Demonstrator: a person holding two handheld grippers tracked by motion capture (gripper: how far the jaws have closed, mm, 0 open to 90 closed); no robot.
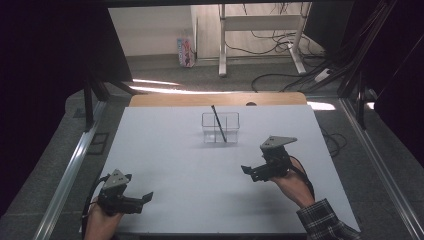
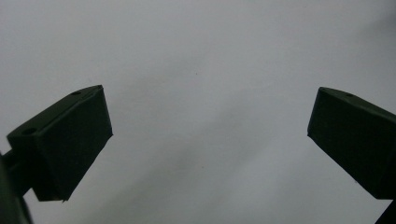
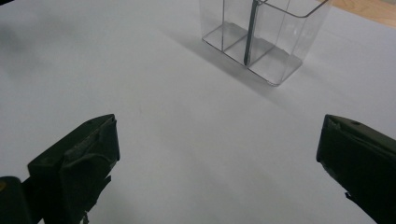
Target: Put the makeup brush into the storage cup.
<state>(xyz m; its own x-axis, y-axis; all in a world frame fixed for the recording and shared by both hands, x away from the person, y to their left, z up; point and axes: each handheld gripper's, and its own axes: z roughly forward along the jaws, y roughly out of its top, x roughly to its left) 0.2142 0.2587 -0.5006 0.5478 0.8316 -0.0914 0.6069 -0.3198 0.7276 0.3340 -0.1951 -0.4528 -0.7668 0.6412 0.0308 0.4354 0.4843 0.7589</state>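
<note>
A clear plastic organizer box (image 1: 220, 127) with divided compartments stands upright near the back middle of the white table. A thin dark pen (image 1: 218, 123) leans inside it, its top poking out toward the back left. In the right gripper view the same box (image 3: 275, 44) stands ahead, with the pen (image 3: 249, 35) in a middle compartment. My right gripper (image 1: 248, 172) is open, in front and to the right of the box, empty. My left gripper (image 1: 148, 197) hangs open over the front left of the table; its own view has bare table between the jaws (image 2: 210, 140).
The white table surface (image 1: 190, 165) has a wooden strip (image 1: 165, 100) along its far edge. Metal frame rails (image 1: 75, 160) run down both sides. Beyond the table are a desk frame (image 1: 260, 30), floor cables (image 1: 280, 80) and a small carton (image 1: 186, 51).
</note>
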